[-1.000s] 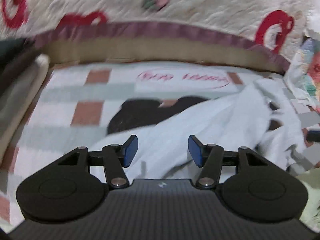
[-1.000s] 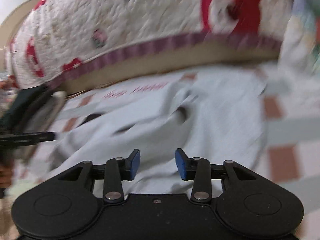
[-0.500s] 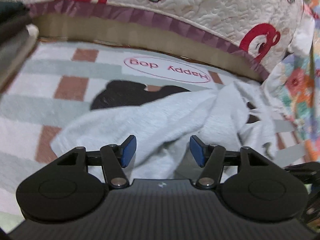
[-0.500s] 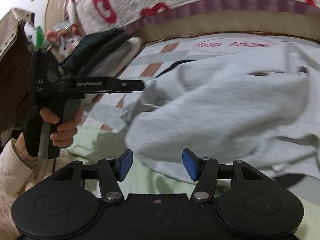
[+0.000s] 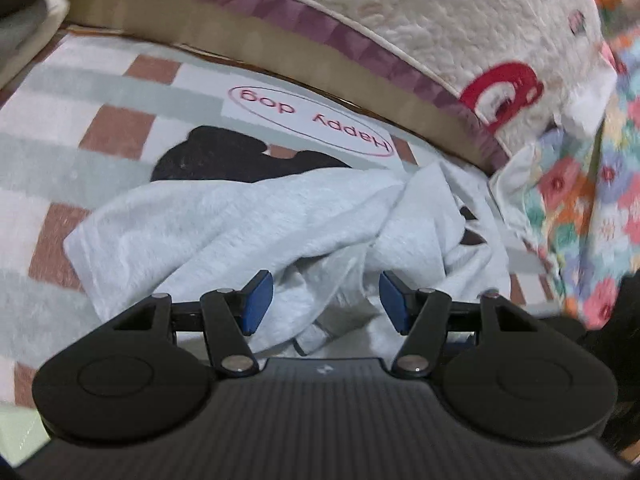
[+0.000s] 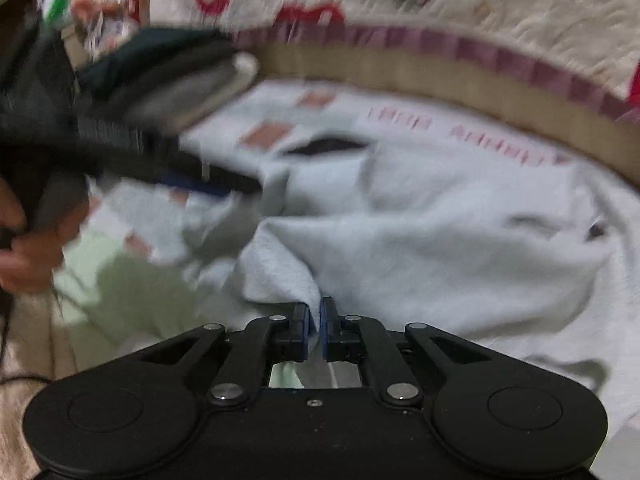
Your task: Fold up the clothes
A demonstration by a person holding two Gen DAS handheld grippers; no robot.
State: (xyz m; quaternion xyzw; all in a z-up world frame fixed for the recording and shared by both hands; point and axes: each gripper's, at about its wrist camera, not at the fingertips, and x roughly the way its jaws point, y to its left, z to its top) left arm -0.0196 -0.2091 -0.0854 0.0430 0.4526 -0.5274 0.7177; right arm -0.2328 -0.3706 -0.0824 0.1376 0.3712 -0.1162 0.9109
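Bedding comes first: a checked white, grey-green and brown blanket [image 5: 120, 128] printed with "Happy dog" covers the bed, bordered behind by a cream quilted cover with red motifs [image 5: 440, 20]. On the blanket lies a crumpled light grey fleece garment [image 5: 248, 220], spread across its middle. The right hand-held gripper [image 6: 315, 320] is pressed together, pinching a fold of the garment's near edge. The left hand-held gripper [image 5: 326, 296] hangs spread above the rumpled fabric, gripping nothing.

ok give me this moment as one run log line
phase: grasping | left gripper: open, over crumpled light grey fleece garment | right gripper: jaws shut on garment edge | surface: checked bedsheet | fold: not yet made
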